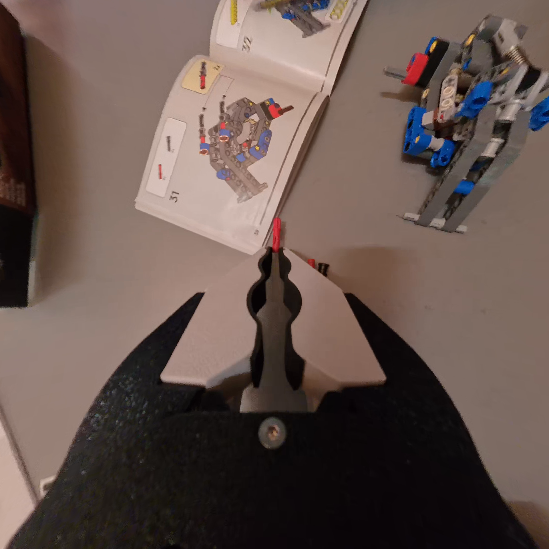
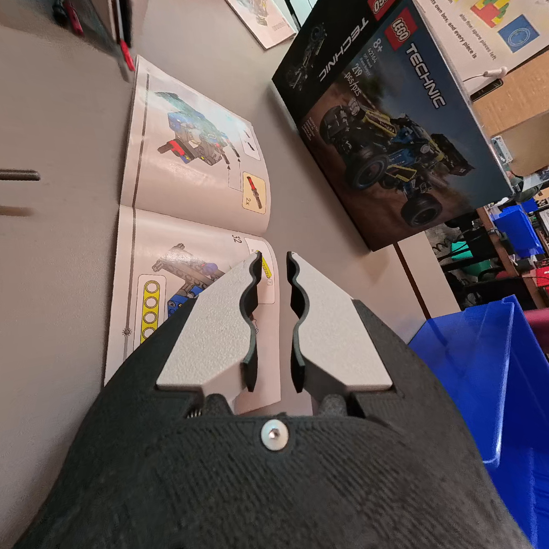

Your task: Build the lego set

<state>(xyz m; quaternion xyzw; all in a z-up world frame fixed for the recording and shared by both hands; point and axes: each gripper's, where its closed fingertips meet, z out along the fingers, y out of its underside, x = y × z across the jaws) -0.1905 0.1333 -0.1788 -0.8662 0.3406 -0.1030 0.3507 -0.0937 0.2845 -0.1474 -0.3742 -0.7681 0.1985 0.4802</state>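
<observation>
Printed matter is present on three items: an open instruction booklet (image 1: 234,142), a boxed construction set (image 2: 395,142) and a white printed sheet (image 2: 481,32) behind the box. Their writing is not reproduced here. The booklet pages carry step numbers, part call-outs and coloured assembly drawings. The box face carries a brand logo, a product-line name and a picture of an off-road buggy.

The left gripper (image 1: 275,250) is closed, and a small red pin (image 1: 276,233) is clamped at the very tips of its fingers (image 1: 292,261). The pin projects forward beyond the tips, over the near corner of the booklet. Two further small pieces, one red (image 1: 311,262) and one black (image 1: 322,267), lie on the grey table (image 1: 89,237) just beside the right-hand finger. A partly built model (image 1: 475,118) in grey, blue, black and red stands well apart, toward the far right of the table. A dark box edge (image 1: 15,148) is seen at the table's left edge.

The right gripper (image 2: 274,258) is held with its fingers (image 2: 219,320) apart, with nothing between them. It hangs over the near page of the booklet. A blue bin (image 2: 490,371) stands at its right, and the boxed set stands farther along the table.
</observation>
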